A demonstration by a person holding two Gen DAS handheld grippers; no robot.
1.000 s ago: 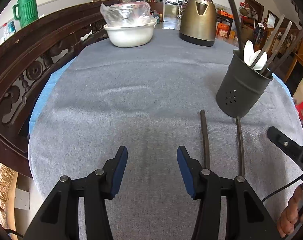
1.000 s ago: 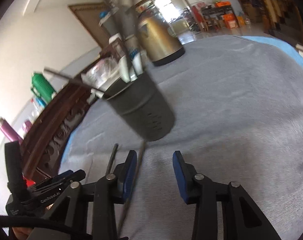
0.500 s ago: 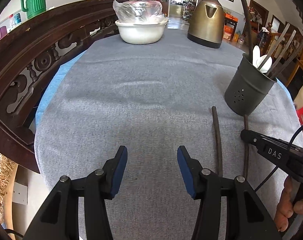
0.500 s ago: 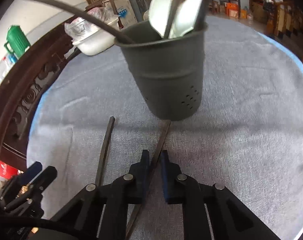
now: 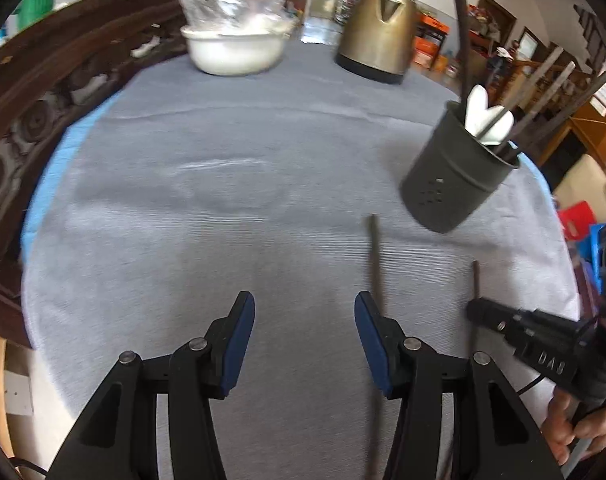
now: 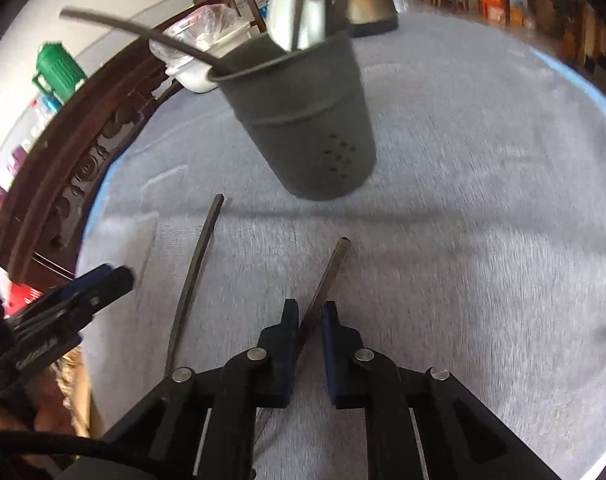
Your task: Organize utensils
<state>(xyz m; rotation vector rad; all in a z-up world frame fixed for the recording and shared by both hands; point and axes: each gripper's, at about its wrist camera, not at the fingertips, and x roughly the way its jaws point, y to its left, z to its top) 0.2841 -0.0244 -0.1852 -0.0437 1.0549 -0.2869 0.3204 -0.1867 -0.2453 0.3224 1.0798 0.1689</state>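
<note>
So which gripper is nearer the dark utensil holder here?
Right. The right gripper, shut on a chopstick, sits just short of the utensil holder. The left gripper hangs open, farther back to its left.

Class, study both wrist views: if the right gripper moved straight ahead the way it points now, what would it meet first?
Most likely the dark utensil holder; the right gripper, shut on a chopstick, points toward its base, though depth is unclear.

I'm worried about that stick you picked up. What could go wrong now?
The right gripper pinches one chopstick partway along its length, so it might swivel or slip. The holder is already crowded, so poking in could tip it. The other chopstick lies close and might get bumped.
</note>
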